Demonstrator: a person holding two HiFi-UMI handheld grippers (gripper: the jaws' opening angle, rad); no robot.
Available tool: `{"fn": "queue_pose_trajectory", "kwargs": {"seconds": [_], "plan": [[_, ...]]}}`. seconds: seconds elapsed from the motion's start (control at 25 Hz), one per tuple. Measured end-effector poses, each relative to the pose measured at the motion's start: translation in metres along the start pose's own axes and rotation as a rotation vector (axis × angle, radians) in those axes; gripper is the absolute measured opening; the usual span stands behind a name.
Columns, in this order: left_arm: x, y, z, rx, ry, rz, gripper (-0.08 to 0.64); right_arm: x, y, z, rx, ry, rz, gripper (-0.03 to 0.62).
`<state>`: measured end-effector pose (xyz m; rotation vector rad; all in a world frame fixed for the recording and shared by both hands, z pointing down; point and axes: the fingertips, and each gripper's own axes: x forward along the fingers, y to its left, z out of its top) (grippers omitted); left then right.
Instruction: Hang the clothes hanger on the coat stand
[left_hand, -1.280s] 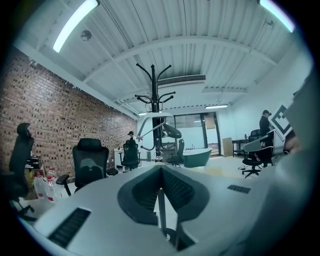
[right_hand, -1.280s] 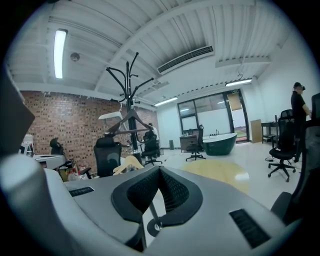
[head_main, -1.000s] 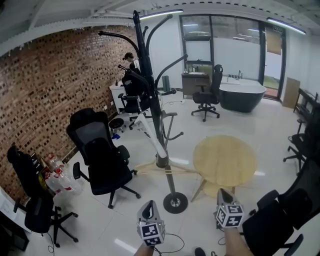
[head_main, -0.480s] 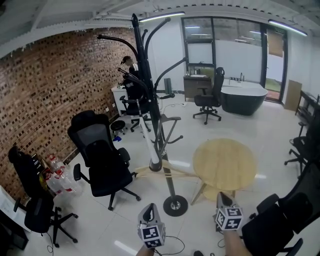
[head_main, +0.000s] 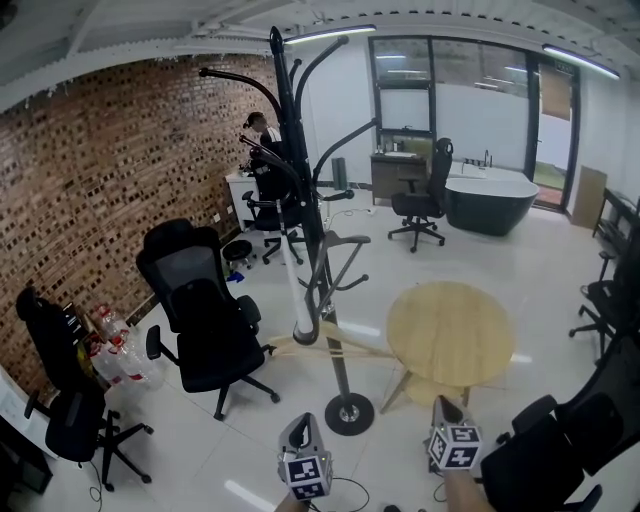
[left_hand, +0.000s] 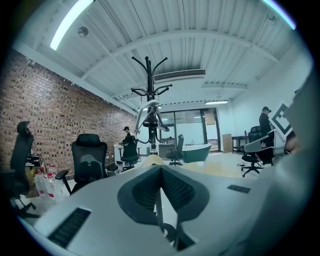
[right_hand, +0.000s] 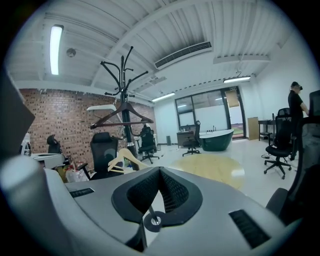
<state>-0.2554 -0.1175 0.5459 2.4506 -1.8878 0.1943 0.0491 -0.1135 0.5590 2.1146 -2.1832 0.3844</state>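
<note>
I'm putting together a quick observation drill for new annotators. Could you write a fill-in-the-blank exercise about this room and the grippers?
1. In the head view, the coat stand stands to the ___ of the round wooden table.
2. The wall at the left of the head view is made of ___.
3. On the right gripper, the fingers are ___, with nothing between them.

Missing words: left; brick; shut.

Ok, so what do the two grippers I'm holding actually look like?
The left gripper and right gripper are both light grey plastic shells tapering to a point. Each carries a white cube printed with black square markers. Their inner pads are dark with a fine ribbed texture.
</note>
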Motion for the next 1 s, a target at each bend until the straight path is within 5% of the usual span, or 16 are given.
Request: {"fn": "queue_pose_trajectory", "kwargs": {"seconds": [1.0], "plan": [[-0.008,-0.02,0.001,0.013,0.023,-0.007,0.017,-0.011,-0.021,-0.001,0.031,0.012,-0.02,0.006]]}}
